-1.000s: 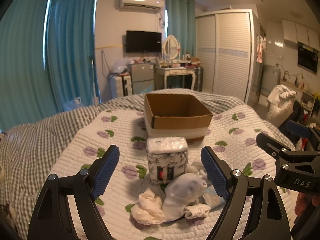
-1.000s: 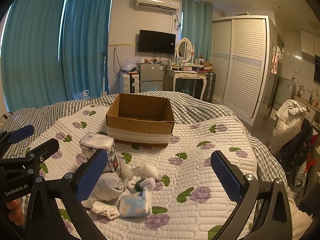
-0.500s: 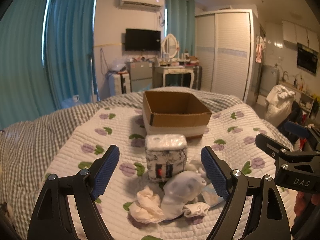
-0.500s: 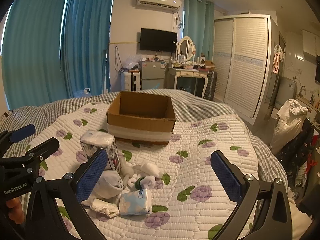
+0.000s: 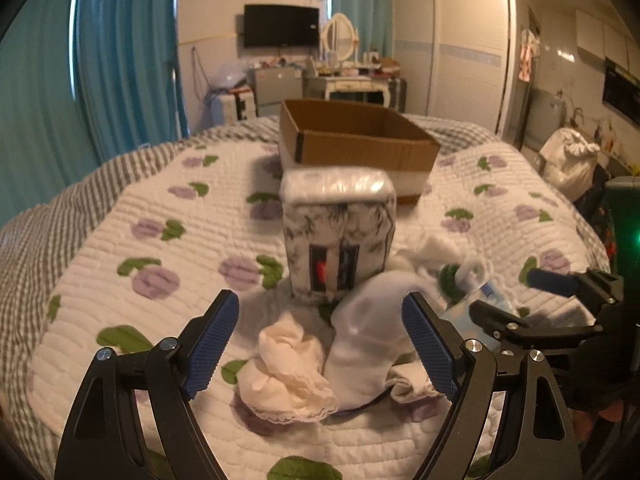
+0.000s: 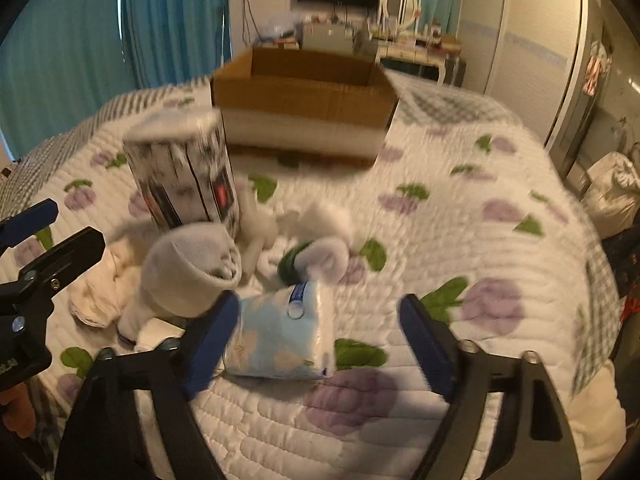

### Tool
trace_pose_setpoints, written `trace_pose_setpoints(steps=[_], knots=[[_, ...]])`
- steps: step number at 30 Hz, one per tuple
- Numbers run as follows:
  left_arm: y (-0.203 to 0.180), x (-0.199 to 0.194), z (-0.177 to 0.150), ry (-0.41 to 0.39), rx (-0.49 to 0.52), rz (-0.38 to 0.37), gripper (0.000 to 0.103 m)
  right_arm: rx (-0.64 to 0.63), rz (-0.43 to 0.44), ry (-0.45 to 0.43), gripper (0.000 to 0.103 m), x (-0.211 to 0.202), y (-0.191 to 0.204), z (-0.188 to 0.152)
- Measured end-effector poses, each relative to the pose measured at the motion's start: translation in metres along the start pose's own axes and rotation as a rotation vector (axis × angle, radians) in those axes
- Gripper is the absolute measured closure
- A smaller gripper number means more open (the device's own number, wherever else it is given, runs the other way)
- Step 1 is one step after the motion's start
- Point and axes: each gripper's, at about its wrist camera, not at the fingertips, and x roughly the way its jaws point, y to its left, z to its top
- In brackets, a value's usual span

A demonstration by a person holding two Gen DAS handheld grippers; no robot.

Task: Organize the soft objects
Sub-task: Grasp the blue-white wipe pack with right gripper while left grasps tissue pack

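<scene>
While right gripper closes around blue tissue pack, untouched; left gripper wide open, empty, over socks.

I see a quilted cloth bedspread, matt, stitched in ribs, floral print. Cardboard box at 12 o'clock: plain brown corrugated paper, matt, pale tape band round its base. Tissue pack in front of it: glossy plastic film, wrinkled, catching highlights on top. Small blue pack between my right gripper fingers: shiny soft plastic wrap. White socks: knit cloth, matt, slightly fuzzy. Cream lace-edged cloth at 6 o'clock: thin, crumpled. Left gripper: matt black plastic arms, blue knurled rubbery pads, bright metal screws.
</scene>
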Motion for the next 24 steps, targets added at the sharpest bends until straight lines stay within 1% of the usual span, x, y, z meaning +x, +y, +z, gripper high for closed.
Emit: trace_pose_setpoints(steps=[3,5,7,8,9,13,18,22,24], knots=[[0.005,0.008,-0.001,0.021,-0.014,-0.005,0.018,0.014,0.022,0.016,0.025,0.008,-0.001,-0.001],[0.007,0.011,-0.001,0.028,-0.023,-0.005,0.018,0.029,0.034,0.034,0.037,0.013,-0.002,-0.002],[0.007,0.012,0.0,0.029,-0.026,-0.006,0.018,0.036,0.049,0.057,0.057,0.017,-0.003,-0.003],[0.007,0.012,0.0,0.028,-0.027,-0.006,0.018,0.041,0.055,0.055,0.066,0.016,-0.004,-0.004],[0.007,0.011,0.0,0.026,-0.025,-0.004,0.018,0.047,0.054,0.042,0.071,0.012,-0.003,-0.003],[0.004,0.007,0.001,0.019,-0.019,-0.005,0.018,0.072,0.067,-0.063,0.076,-0.013,-0.008,0.003],[0.002,0.005,0.009,0.0,-0.027,-0.013,0.018,0.094,0.065,-0.161,0.076,-0.042,-0.02,0.024],[-0.001,0.014,0.026,-0.01,-0.044,-0.036,0.018,0.096,0.035,-0.216,0.076,-0.051,-0.032,0.048],[-0.003,0.023,0.033,-0.004,-0.052,-0.047,0.018,0.099,0.035,-0.221,0.076,-0.05,-0.036,0.056]])
